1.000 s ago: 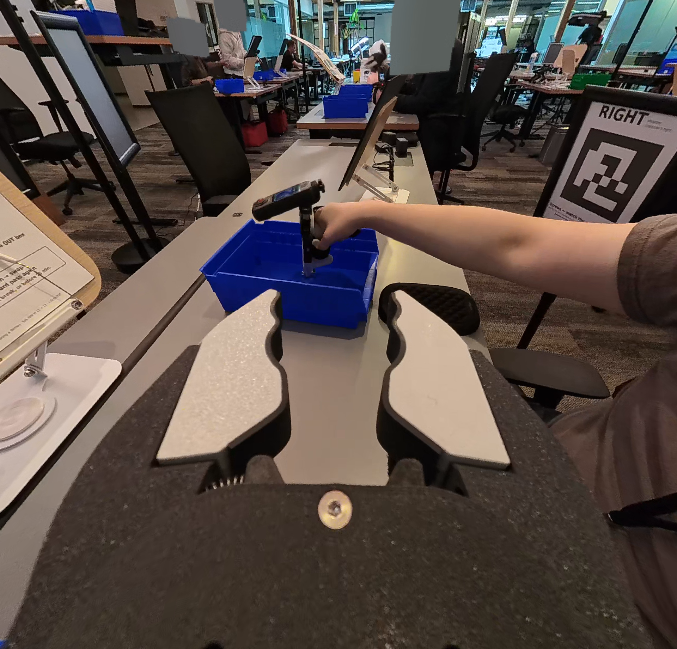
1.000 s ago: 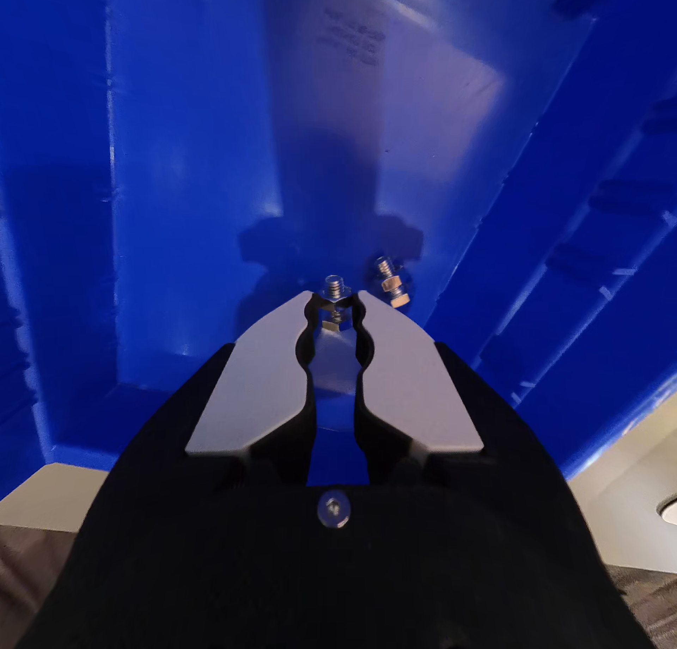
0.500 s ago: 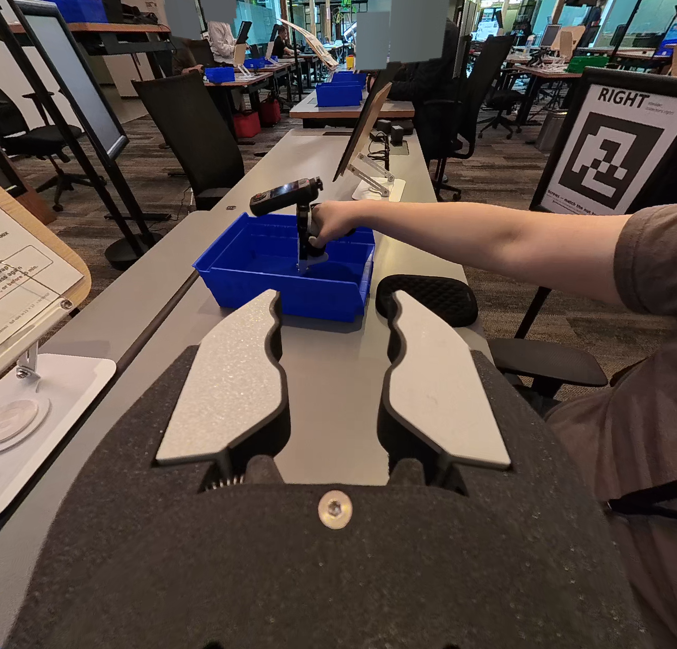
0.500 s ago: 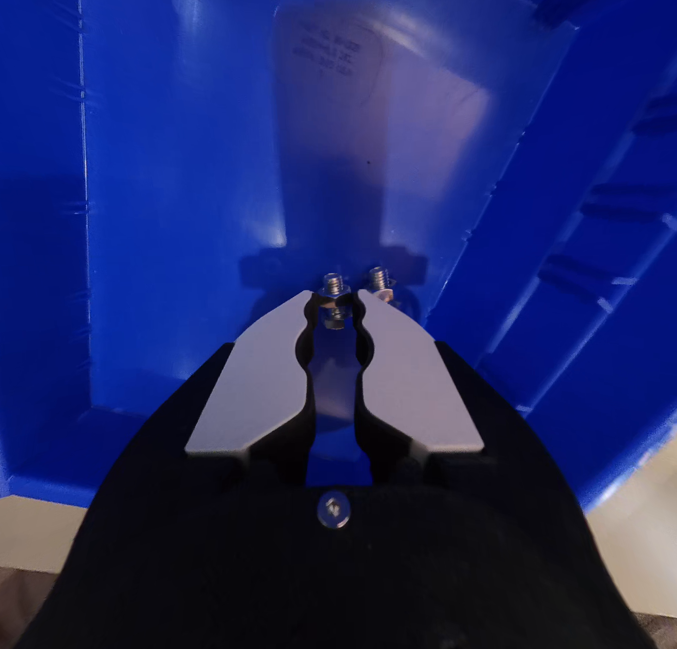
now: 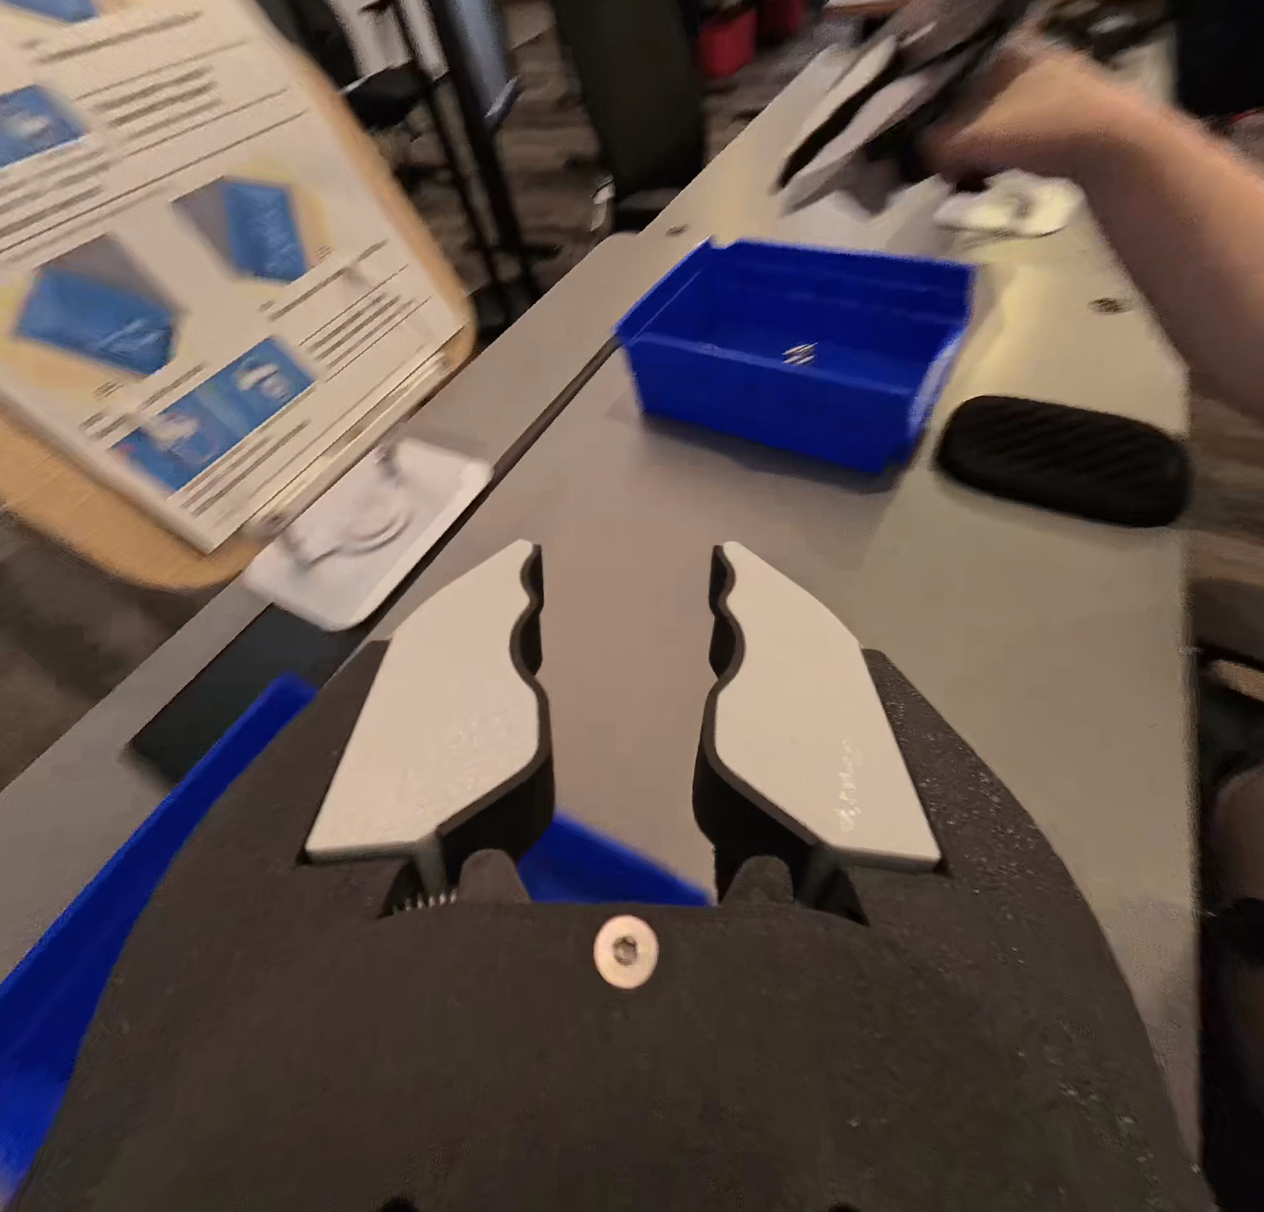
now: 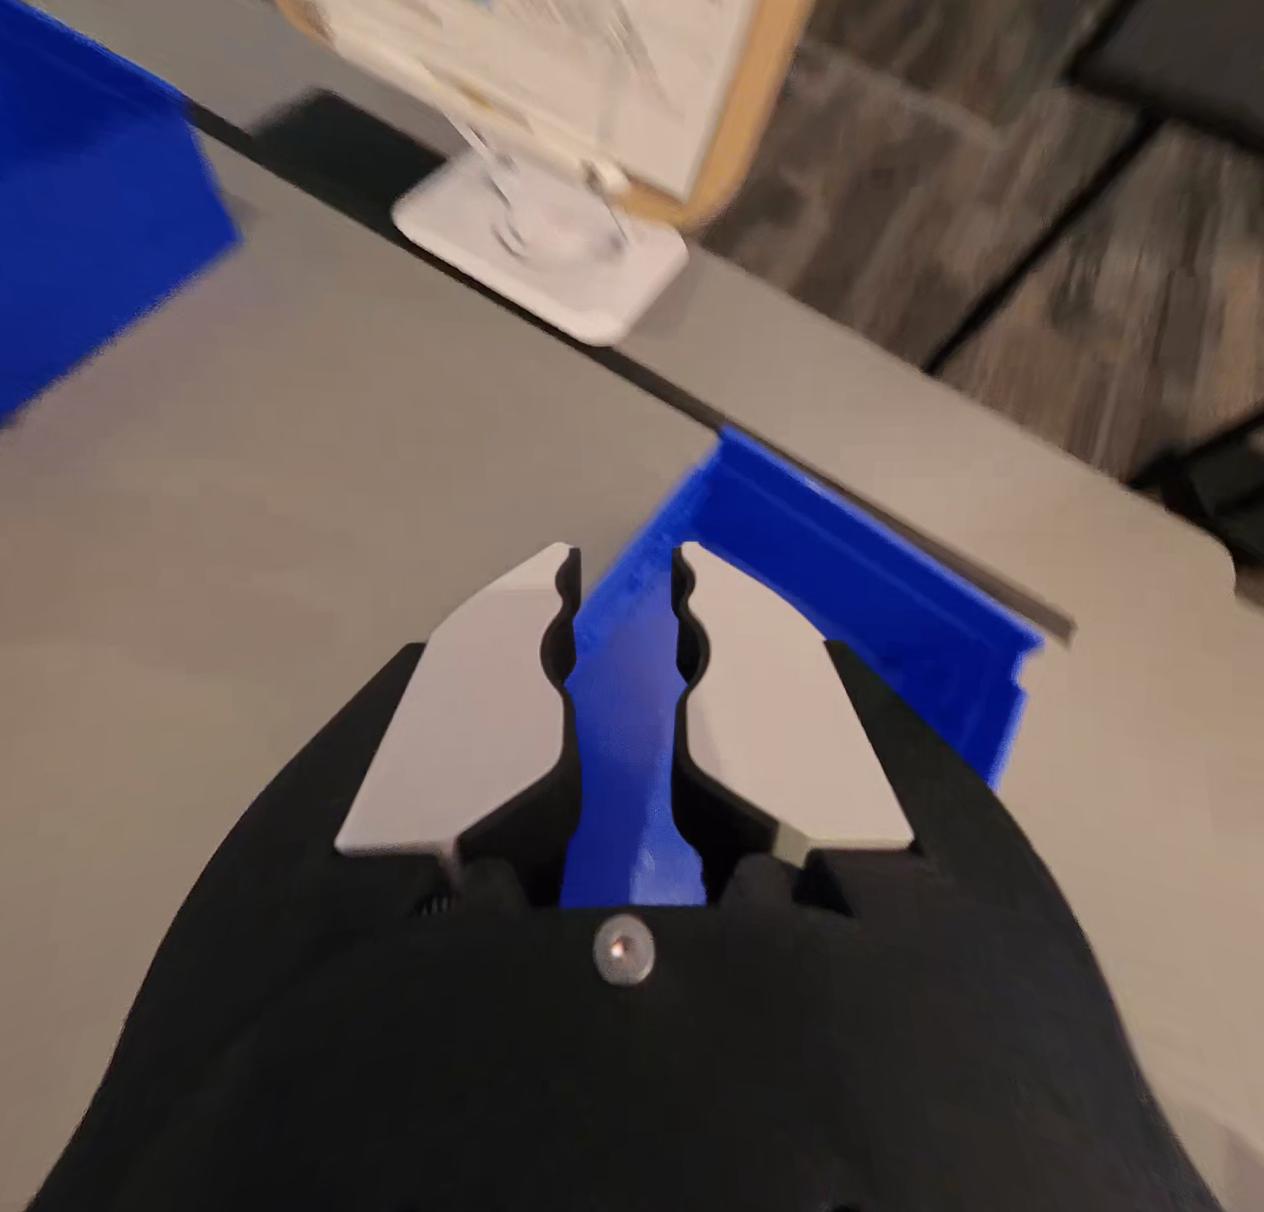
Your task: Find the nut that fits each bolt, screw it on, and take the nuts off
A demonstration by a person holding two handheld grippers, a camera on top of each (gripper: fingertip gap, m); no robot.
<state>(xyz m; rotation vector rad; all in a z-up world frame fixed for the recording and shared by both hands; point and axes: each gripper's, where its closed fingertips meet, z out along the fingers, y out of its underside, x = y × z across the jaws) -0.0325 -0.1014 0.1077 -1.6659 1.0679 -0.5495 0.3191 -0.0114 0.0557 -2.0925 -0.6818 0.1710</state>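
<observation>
In the left wrist view, a blue bin [image 5: 793, 386] stands on the grey table [image 5: 684, 495] ahead, with small silver bolts [image 5: 799, 355] lying inside it. My left gripper [image 5: 624, 553] is open and empty, held above the table short of that bin. My right gripper [image 5: 821, 146] shows blurred at the upper right in a hand, above and beyond the bin. In the right wrist view, my right gripper [image 6: 626, 550] has its jaws apart with nothing between them, over the corner of a blue bin [image 6: 855, 598].
A second blue bin [image 5: 137, 905] lies under my left gripper at the lower left. A wood-framed sign [image 5: 171, 256] on a white stand [image 6: 547, 256] is at the table's left edge. A black pad [image 5: 1060, 468] lies right of the far bin. Another blue bin [image 6: 89, 221] shows upper left. Across from one pair of fingers to the other is roughly 35 centimeters.
My right gripper has let go of the bolt, lifted out of the bin and swung away. My left gripper has tilted down and turned left. Both views are blurred by motion.
</observation>
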